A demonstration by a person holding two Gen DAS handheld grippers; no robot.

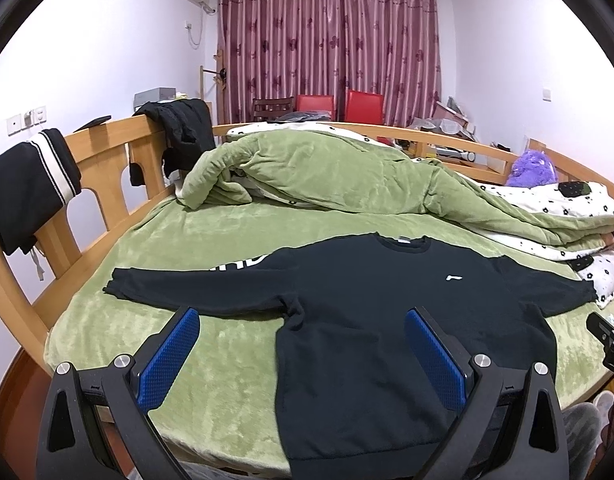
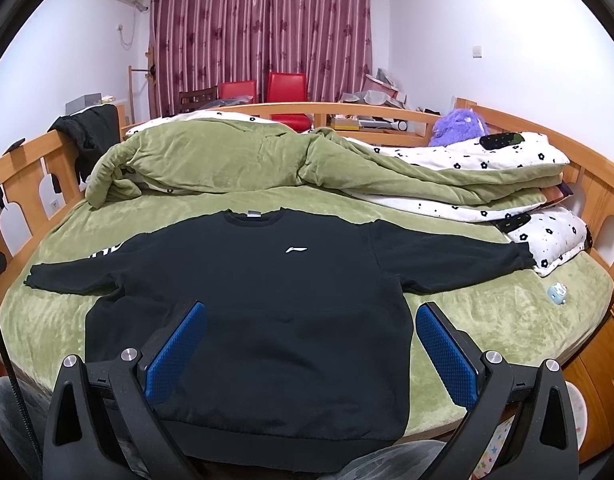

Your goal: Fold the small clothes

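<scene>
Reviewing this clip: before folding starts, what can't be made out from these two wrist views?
- White lettering on the black sweatshirt: left wrist view, mostly covered by the sleeve; unreadable.
- Sweatshirt hem: right wrist view, its corners sit behind the right gripper.
- Neck label: too small to read.
- Small blue object on the green blanket: too small to identify.

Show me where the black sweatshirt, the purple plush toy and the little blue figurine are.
black sweatshirt (image 2: pixel 267 320): right wrist view, middle of its front.
purple plush toy (image 2: pixel 459 126): right wrist view, its fuzzy body.
little blue figurine (image 2: pixel 556 294): right wrist view, its middle, on the green blanket.
</scene>
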